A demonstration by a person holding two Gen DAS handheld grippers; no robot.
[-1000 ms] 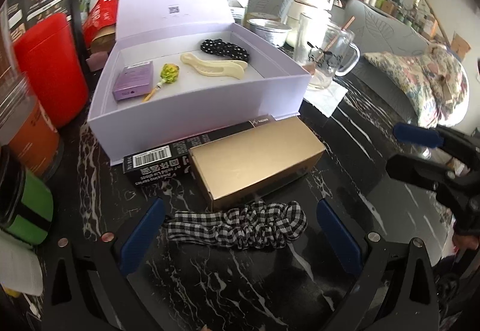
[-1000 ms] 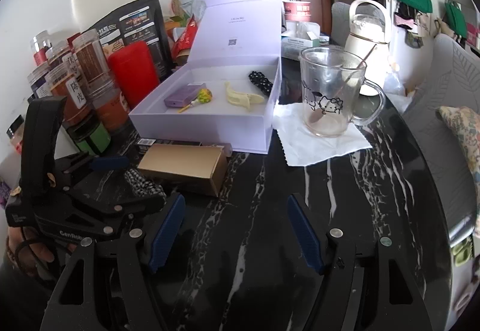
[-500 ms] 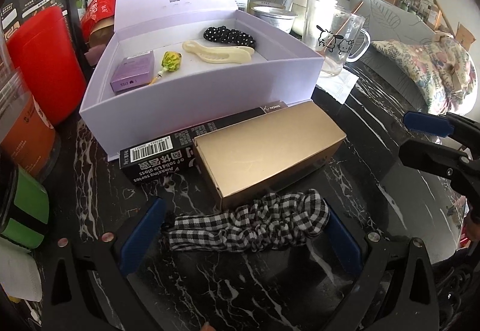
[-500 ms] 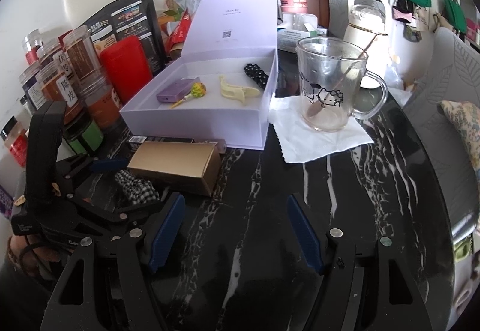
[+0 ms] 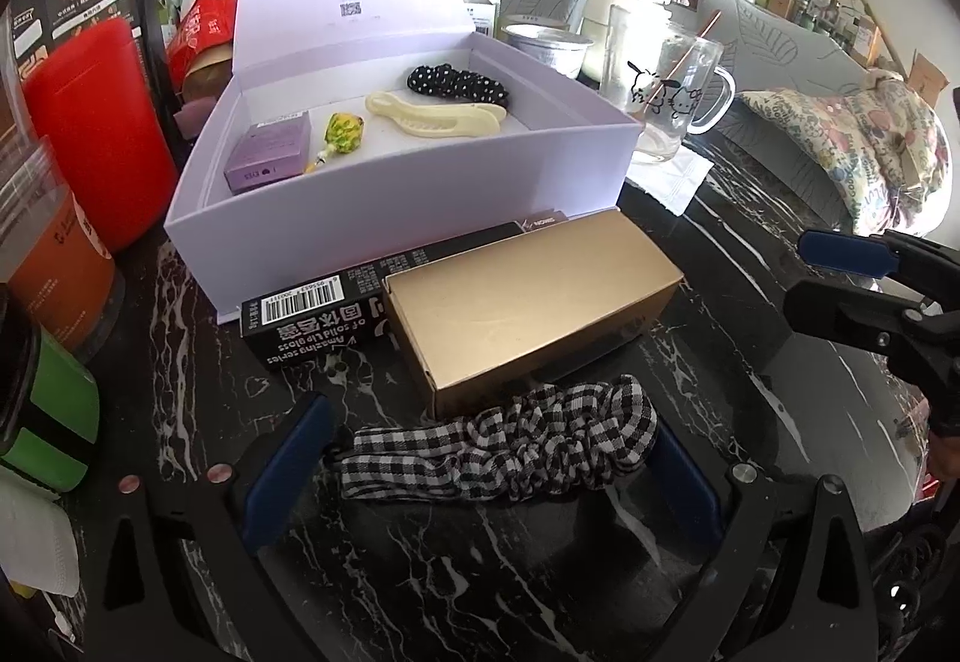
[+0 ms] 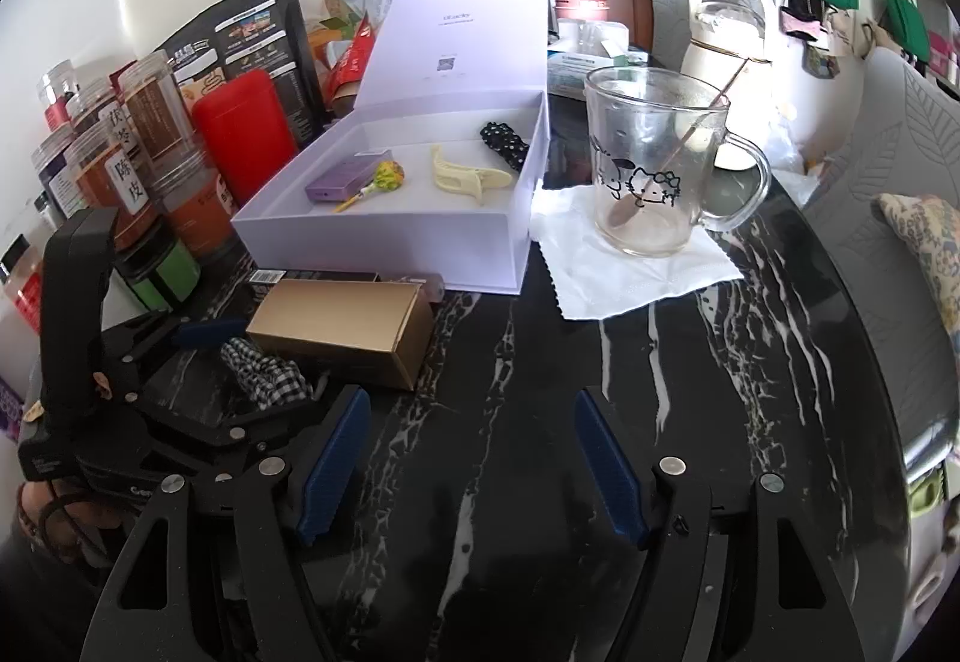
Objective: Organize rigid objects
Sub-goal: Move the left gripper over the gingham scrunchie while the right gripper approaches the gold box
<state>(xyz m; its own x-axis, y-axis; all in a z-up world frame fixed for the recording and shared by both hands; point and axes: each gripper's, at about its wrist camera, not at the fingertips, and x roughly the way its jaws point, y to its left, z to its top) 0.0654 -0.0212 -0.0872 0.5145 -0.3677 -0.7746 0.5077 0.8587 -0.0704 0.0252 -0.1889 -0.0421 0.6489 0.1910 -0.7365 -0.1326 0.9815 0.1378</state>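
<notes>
The checked scrunchie (image 5: 504, 443) lay on the black marble tabletop (image 5: 708, 314), between the blue pads of the left hand-held gripper (image 5: 480, 467), whose jaws stood released and wide to either side of it. Its far edge touched the gold box (image 5: 528, 302) just behind, and behind that lay a black lip-gloss carton (image 5: 336, 311) against the front wall of the lilac box (image 5: 408, 215).

The step in hand looked like picking up the scrunchie. To do it well, the pads should probably close low across the bunched middle of the fabric, not the flat tail at the left, and stay short of the gold box so that it is not nudged or pinched along with the cloth. Being soft, the scrunchie would likely squash and sag, so a full, firm close seemed wise.

The lilac box stood open with its lid upright at the back. Inside lay a small purple box (image 5: 270, 155), a yellow-green lollipop (image 5: 343, 128), a cream hair clip (image 5: 438, 113) and a dotted black scrunchie (image 5: 459, 83), all well apart from the front wall.

The right hand-held gripper (image 6: 474, 458) hung released over bare tabletop, grasping nothing. Beyond it a glass mug (image 6: 654, 164) with a spoon in it stood on a white napkin (image 6: 630, 266).
</notes>
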